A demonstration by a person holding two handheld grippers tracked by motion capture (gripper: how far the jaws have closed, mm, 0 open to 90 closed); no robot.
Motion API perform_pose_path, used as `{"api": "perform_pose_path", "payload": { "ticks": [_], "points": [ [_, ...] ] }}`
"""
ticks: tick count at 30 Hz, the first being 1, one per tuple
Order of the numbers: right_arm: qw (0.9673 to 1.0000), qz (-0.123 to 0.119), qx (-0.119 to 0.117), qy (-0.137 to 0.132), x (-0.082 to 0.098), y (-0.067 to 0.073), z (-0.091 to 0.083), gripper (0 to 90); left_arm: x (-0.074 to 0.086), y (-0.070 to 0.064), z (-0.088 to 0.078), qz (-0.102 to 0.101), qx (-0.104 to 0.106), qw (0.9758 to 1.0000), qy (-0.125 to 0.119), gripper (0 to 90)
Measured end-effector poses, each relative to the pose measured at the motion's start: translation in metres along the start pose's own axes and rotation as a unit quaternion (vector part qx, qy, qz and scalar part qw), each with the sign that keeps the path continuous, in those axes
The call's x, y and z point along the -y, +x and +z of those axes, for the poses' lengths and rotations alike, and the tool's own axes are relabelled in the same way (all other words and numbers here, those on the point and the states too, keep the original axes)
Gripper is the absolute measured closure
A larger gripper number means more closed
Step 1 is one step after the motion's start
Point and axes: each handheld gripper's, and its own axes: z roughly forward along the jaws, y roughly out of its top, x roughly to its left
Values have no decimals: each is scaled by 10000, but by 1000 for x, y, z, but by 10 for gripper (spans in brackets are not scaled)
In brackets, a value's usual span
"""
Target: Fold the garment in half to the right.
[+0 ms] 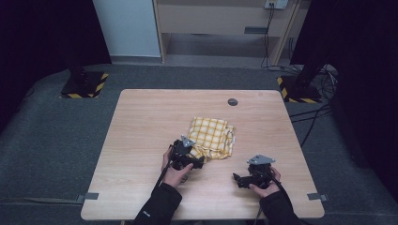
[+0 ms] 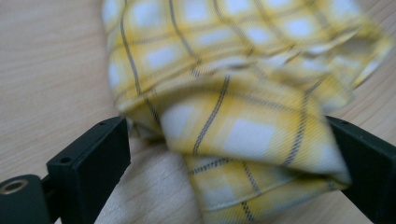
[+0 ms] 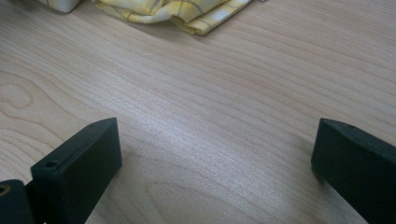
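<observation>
My left claw [image 2: 224, 154] straddles the yellow checked cloth's [image 2: 233, 93] bunched corner, jaws wide — I'd close low on every layer — right claw [image 3: 215, 154] wide, empty, lower frame.

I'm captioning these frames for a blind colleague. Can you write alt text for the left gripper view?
A folded yellow checked cloth bulges between the left gripper's two black jaws, which stand wide apart at either side of it. The cloth lies on a light wooden table, its far layers rumpled and slightly blurred.
</observation>
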Motion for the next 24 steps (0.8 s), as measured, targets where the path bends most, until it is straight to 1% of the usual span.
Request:
{"api": "perform_pose_path", "payload": {
  "ticks": [2,6,9,13,17,20,24],
  "points": [
    [10000,-1,0,1,0,0,0,17,2,1,2,-18,18,10000,4,11],
    [10000,1,1,4,0,0,0,17,1,1,1,-38,46,10000,-4,26],
    [10000,-1,0,2,0,0,0,17,1,1,-4,-50,102,9999,-130,38],
    [10000,-2,0,2,0,0,0,17,-2,2,-21,-194,292,9983,-475,45],
    [10000,-2,0,3,0,0,0,17,-2,5,-39,-235,350,9966,-703,53],
    [10000,-2,3,0,0,0,0,17,0,8,-49,-243,391,9961,-753,53],
    [10000,-15,-14,12,-1,1,0,20,5,13,-59,-236,361,9963,-744,51]
  ]
}}
